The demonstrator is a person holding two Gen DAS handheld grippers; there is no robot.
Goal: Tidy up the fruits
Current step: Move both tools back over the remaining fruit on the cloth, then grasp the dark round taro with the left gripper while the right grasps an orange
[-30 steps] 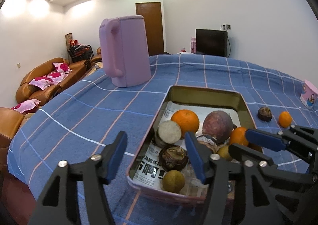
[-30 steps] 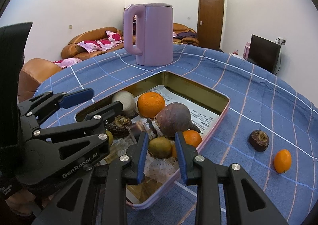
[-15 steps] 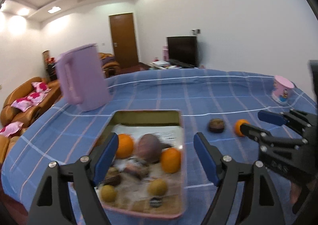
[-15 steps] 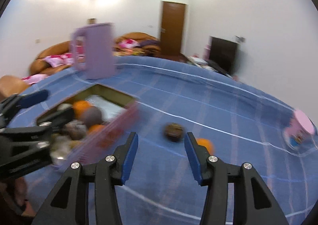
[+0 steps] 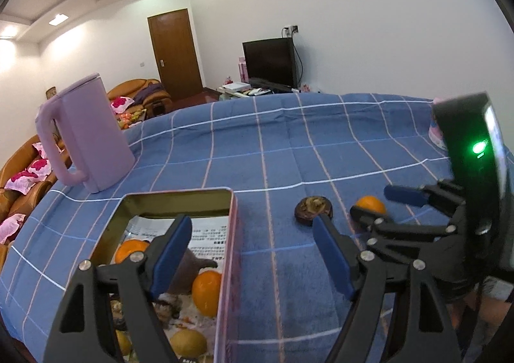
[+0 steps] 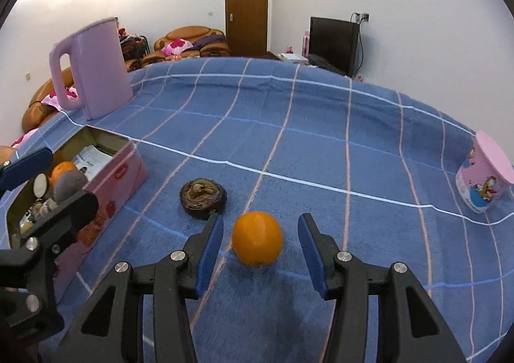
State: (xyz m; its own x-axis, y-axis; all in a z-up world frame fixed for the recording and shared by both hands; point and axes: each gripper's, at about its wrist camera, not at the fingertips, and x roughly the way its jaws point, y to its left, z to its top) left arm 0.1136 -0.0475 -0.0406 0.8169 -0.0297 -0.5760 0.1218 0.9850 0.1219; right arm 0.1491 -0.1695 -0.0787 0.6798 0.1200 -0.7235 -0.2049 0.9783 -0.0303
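The right gripper (image 6: 260, 250), black with blue pads, fills the foreground of the right wrist view. Its jaws have just been opening and now stand spread, with a small round orange fruit (image 6: 257, 238) sitting between the pads on the blue checked cloth (image 6: 321, 144) that covers the surface; neither pad touches the fruit. Just beyond and to the left lies a dark brown, wrinkled round fruit (image 6: 203, 197), close to the orange one but apart from it.

The left gripper (image 5: 252, 254) also has its jaws spread wide after opening, and nothing is between them. Its left pad hangs over a rectangular pink metal tin (image 5: 232, 254) with a gold inside; its right pad hangs over bare cloth. The tin is lined with printed paper and holds several fruits, among them two oranges (image 5: 207, 287), a dull purple-brown fruit (image 6: 69, 185) and a yellow-brown fruit (image 5: 188, 342).

Farther back on the left stands a tall lilac plastic jug (image 6: 93, 71) with a handle. At the far right edge of the cloth stands a pink cartoon-printed cup (image 6: 483, 181). Behind the surface are brown sofas, a wooden door and a black television.
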